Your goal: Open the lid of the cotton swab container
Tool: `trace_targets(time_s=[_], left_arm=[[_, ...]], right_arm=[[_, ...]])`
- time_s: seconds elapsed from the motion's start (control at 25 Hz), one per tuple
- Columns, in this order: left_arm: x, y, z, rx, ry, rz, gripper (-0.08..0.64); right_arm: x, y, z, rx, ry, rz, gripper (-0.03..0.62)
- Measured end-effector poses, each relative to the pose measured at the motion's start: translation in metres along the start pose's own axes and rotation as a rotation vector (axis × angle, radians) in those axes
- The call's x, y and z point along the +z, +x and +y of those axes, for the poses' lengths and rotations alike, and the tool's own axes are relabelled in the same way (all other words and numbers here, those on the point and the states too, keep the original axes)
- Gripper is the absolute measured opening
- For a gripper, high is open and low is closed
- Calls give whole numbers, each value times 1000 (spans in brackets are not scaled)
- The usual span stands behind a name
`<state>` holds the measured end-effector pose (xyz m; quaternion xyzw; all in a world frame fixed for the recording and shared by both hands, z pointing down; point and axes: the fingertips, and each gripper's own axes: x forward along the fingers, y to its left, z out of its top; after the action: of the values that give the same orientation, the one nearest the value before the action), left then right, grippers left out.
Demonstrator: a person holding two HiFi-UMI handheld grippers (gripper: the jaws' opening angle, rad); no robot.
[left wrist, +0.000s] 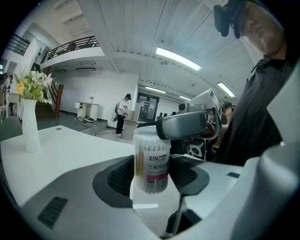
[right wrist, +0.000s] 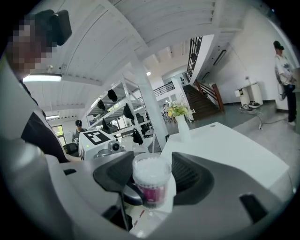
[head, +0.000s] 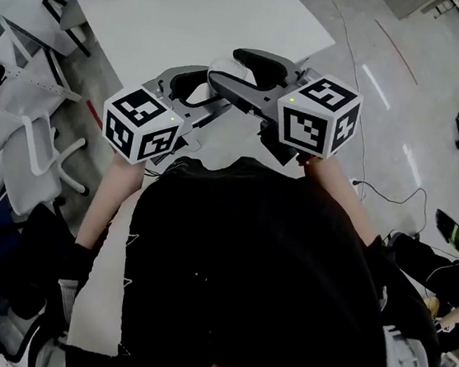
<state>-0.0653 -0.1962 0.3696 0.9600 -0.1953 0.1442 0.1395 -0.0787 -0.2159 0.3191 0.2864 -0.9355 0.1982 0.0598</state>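
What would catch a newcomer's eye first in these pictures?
A clear cotton swab container hangs in mid-air, clamped between the left gripper's fingers, with a finger of the right gripper across its lid. In the head view, a black-and-white marker cube stands out on each gripper. A white vase of flowers stands on the table at the left gripper view's left.

Person wears a black top (head: 269, 266). Left gripper (left wrist: 151, 178) and right gripper (right wrist: 151, 182): pale grey shells, black ribbed pads (right wrist: 193, 176). Each carries a white cube (head: 141, 124) with black square markers and a small green dot.
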Motion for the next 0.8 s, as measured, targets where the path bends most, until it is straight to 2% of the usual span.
trace_targets(time_s=[0.8], left_arm=[[-2,-1,12,-35,31,-10,242]], right_arm=[[9,7,-13,87,244,-74,256]])
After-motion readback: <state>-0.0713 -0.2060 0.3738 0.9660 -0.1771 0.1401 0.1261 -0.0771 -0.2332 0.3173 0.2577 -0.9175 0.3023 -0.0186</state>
